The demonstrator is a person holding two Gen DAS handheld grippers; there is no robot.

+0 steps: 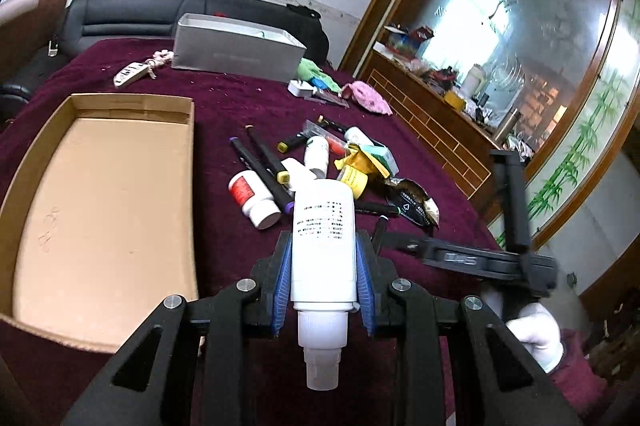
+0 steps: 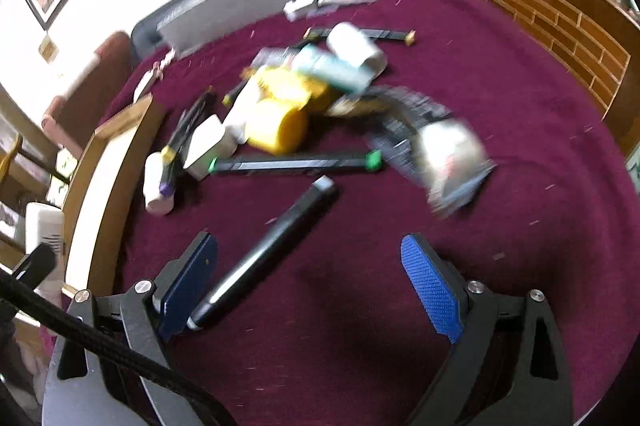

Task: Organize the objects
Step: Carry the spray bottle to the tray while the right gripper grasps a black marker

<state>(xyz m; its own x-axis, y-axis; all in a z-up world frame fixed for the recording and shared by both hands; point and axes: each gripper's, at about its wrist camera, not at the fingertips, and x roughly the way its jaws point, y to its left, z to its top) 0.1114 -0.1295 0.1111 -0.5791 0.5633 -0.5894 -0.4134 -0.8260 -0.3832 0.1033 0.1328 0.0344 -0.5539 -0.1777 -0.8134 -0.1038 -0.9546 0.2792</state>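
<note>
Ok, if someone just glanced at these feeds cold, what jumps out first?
The white spray bottle clamped in the left gripper, nozzle toward the camera. Beyond it a jumbled pile with a yellow container on the maroon cloth, right of the empty cardboard tray. A black marker lies between the right gripper's open jaws.

The cardboard tray (image 1: 100,210) lies empty, its floor open from above, bounded by low walls. Between the tray and the heap of bottles and markers (image 1: 316,166) a strip of bare maroon cloth (image 1: 216,130) gives passage. Beyond the heap, a grey box (image 1: 236,46) blocks the far edge; a black marker (image 2: 268,250) lies across the near cloth.
</note>
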